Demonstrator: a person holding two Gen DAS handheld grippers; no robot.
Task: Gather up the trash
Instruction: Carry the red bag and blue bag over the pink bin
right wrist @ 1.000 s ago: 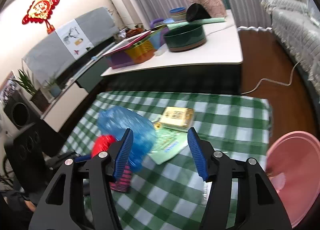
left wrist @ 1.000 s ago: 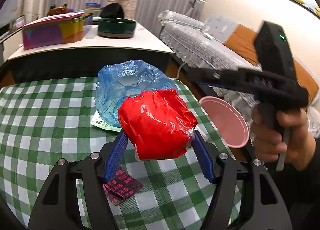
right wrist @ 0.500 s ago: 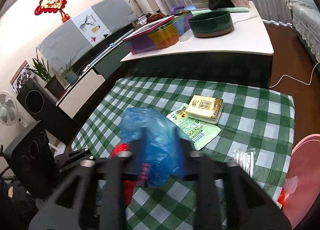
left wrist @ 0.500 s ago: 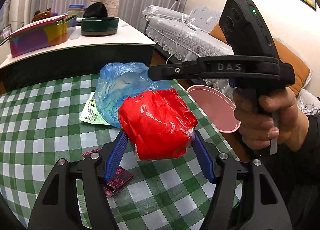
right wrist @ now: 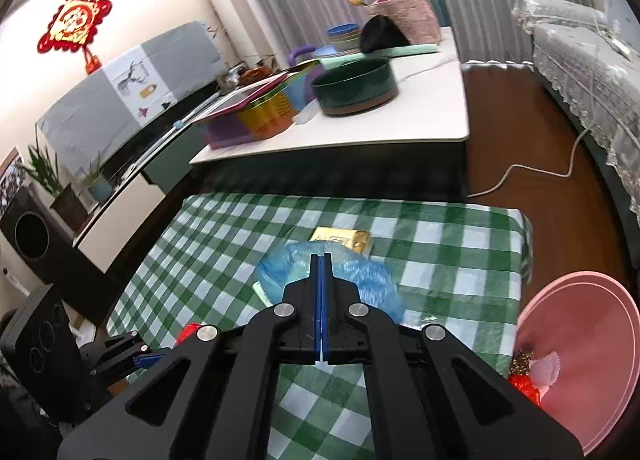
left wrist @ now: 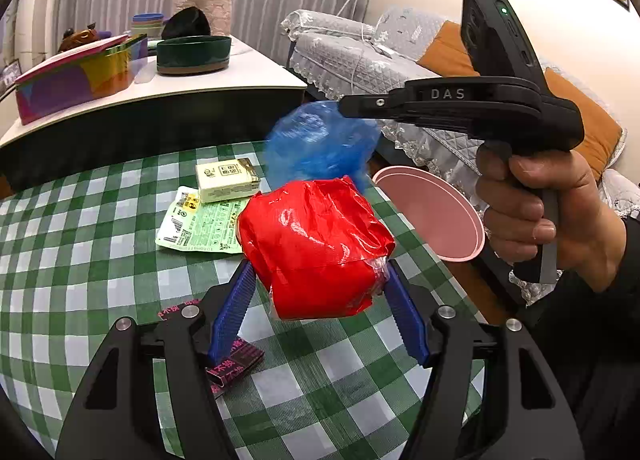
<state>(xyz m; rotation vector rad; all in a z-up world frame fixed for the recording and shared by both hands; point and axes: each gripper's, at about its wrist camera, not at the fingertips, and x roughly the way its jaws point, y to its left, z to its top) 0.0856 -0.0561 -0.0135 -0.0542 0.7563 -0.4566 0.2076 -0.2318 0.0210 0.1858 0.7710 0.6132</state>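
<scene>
Green-checked cloth is covering the desk (left wrist: 80,260), and the left hand-held gripper (left wrist: 316,300) is pinching a red crumpled bag (left wrist: 316,244) above it. Ahead and to its right, the right hand-held gripper (right wrist: 321,260) is holding its fingers pressed together on a blue plastic bag (left wrist: 320,144), lifted off the cloth. Right of both, a pink bin (right wrist: 592,344) is sitting beside the desk.

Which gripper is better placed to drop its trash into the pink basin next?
Probably the right gripper: its jaws are shut on the blue bag, which hangs near the rim of the pink basin. The left gripper holds the red bag above the table, farther away.
</scene>
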